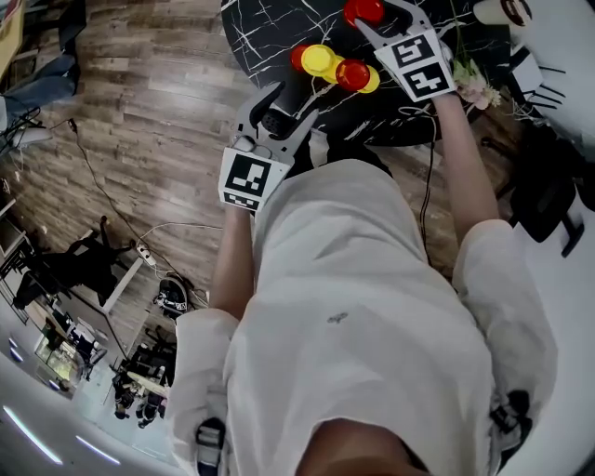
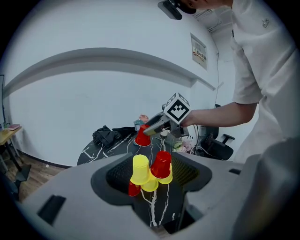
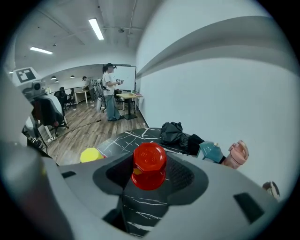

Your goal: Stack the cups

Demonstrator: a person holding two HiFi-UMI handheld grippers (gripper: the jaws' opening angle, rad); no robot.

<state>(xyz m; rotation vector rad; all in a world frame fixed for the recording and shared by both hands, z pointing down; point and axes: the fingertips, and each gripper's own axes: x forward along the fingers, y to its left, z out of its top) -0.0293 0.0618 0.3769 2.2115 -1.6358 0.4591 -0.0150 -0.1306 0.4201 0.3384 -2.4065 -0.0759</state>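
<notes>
A cluster of upside-down cups stands on the black marbled table (image 1: 270,28). A yellow cup (image 2: 140,168) and a red cup (image 2: 161,164) rest on top of lower yellow ones, and a small red cup (image 2: 134,189) sits at the bottom left. In the head view the same cluster (image 1: 333,67) lies between both grippers. My right gripper (image 1: 374,20) is shut on another red cup (image 3: 149,165), held upside down above the table beyond the cluster. My left gripper (image 1: 288,100) is open, short of the cluster, with nothing between its fingers.
At the table's far side lie a black garment (image 3: 174,132), a teal bottle (image 3: 211,151) and a pink bottle (image 3: 236,153). Flowers (image 1: 474,85) sit by the right arm. An office chair (image 2: 220,143) stands beyond. People (image 3: 110,93) stand far off on the wooden floor.
</notes>
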